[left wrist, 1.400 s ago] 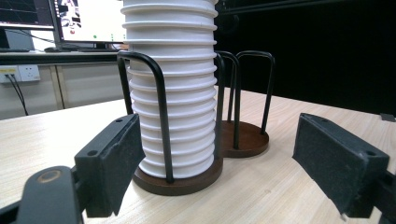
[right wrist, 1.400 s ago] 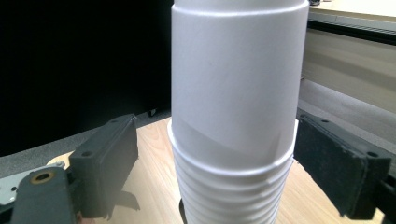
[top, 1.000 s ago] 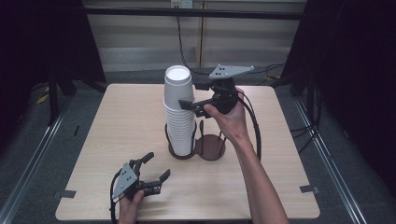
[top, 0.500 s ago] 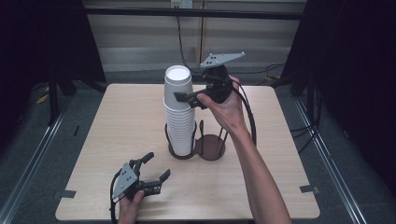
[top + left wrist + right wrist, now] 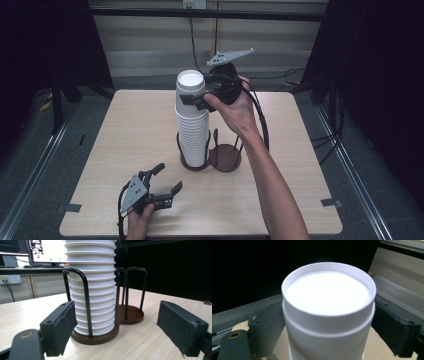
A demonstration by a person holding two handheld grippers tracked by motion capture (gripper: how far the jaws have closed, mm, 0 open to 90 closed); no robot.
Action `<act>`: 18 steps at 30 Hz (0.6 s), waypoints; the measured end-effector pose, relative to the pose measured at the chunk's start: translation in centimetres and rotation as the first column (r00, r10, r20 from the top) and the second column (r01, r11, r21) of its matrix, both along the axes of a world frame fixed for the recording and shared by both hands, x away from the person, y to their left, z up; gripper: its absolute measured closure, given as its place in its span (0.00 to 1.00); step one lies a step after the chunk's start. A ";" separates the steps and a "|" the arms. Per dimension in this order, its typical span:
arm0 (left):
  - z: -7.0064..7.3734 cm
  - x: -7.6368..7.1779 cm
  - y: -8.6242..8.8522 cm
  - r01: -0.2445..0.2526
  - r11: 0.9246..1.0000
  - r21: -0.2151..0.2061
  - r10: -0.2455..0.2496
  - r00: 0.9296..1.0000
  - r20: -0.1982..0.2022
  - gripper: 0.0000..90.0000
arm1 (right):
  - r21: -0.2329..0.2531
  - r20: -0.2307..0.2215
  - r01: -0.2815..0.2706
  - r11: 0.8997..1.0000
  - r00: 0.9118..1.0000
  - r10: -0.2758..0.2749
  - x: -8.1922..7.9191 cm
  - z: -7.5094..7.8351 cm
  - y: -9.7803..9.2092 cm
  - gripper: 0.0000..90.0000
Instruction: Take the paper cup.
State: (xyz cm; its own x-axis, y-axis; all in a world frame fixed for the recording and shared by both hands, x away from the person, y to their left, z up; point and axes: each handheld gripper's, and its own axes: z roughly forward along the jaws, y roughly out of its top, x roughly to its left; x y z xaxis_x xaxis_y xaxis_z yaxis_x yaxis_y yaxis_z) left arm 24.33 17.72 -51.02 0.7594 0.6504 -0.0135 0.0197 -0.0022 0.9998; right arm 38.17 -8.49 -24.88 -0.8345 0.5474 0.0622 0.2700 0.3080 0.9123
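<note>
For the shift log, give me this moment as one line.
right gripper: fingers astride top cup, grip unconfirmed | left gripper: open, on table | cup stack: upright in holder

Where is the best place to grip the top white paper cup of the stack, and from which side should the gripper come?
Probably the top white paper cup is best gripped on its side wall just below the upturned base, from the side, one jaw on each flank. It sits upside down over the tall stack of white cups; only its upper band is free. The right gripper is placed so.
</note>
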 end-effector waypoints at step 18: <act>0.0 0.0 0.0 0.003 1.000 0.003 -0.003 1.000 0.003 0.17 | 0.016 0.021 -0.009 1.000 1.000 0.008 0.5 -0.3 0.7 0.22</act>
